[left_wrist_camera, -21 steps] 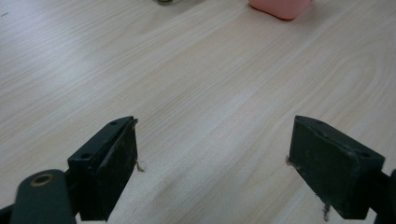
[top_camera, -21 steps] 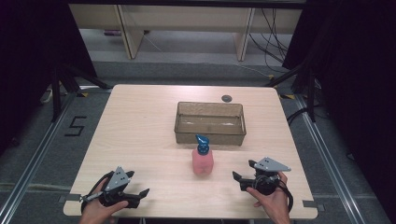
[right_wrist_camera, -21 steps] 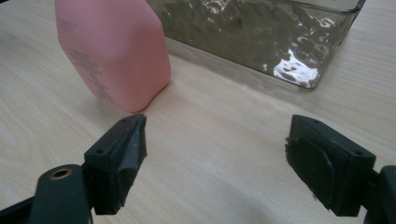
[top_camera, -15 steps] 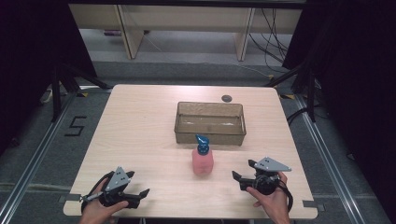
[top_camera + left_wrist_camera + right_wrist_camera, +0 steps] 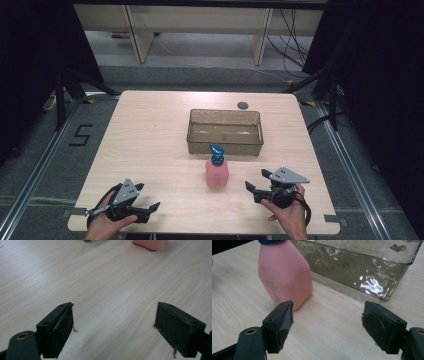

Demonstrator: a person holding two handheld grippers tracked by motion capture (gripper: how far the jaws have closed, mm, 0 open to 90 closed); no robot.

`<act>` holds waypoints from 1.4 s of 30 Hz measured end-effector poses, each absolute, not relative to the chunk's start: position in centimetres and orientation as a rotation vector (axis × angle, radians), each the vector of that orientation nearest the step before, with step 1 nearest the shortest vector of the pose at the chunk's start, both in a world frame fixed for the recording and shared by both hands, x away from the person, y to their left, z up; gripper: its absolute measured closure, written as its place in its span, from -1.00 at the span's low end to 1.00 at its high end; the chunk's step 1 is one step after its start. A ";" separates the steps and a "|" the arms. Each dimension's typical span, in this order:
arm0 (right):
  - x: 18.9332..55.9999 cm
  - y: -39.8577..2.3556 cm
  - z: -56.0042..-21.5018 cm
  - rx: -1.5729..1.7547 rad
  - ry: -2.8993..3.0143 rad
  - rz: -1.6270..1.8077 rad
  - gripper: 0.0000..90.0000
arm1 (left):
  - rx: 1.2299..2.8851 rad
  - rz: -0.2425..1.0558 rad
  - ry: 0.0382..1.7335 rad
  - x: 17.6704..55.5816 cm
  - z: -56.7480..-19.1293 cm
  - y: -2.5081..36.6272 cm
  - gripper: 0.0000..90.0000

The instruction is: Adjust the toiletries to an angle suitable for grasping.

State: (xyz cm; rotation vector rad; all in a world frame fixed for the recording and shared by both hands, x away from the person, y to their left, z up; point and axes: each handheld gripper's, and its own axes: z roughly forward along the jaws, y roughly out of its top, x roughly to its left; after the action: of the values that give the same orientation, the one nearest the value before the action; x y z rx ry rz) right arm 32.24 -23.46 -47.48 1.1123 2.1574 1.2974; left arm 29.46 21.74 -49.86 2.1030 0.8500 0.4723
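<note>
Pink bottle (image 5: pixel 218 173) with a blue pump top (image 5: pixel 217 154) stands upright just below the middle of the high view, on the pale wooden table (image 5: pixel 150 140). In the right gripper view the bottle (image 5: pixel 284 277) sits at the upper left, its side bearing faint printed lines too blurred to read.

Nearest, at the bottom of the high view, the left gripper (image 5: pixel 150 207) lies low at the lower left, held in the person's left hand (image 5: pixel 102 227). In the left gripper view its jaws stand spread wide with only bare table between them; the bottle's base (image 5: pixel 149 243) peeks in at the top right edge. The right gripper (image 5: pixel 256 185) sits at the lower right in the person's right hand (image 5: pixel 285 215), pointing toward the bottle. Its jaws are also spread apart, gripping nothing; the bottle is near them but not touched, and nothing stands between.

Just behind the bottle, close to it, is a clear rippled plastic bin (image 5: pixel 225 145), at centre frame; in the right gripper view its wall (image 5: pixel 362 272) fills the upper right. Beyond the bin, a small dark round disc (image 5: pixel 243 105) lies near the table's far edge. On the floor at the left, a tape mark reads "5" (image 5: pixel 81 135). Farthest off, pale shelving (image 5: pixel 200 25) and trailing cables (image 5: pixel 292 25) cross the top.
</note>
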 end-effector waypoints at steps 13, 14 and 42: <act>32.0 -22.4 -46.8 1.120 2.120 1.381 -0.46 | 2.113 0.490 0.824 29.6 -49.8 21.9 -0.67; 32.2 -22.6 -46.6 1.081 2.126 1.360 -0.46 | 2.113 0.489 0.825 29.6 -49.8 21.9 -0.67; 33.0 -20.1 -45.4 0.993 2.142 1.419 -0.43 | 2.079 0.460 0.859 29.4 -49.8 21.7 -0.67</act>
State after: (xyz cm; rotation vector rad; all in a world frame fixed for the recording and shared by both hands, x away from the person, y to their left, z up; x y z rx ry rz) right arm 32.99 -20.11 -45.38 0.9928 2.1420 1.4193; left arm 29.40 21.69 -49.85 2.0787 0.8594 0.4596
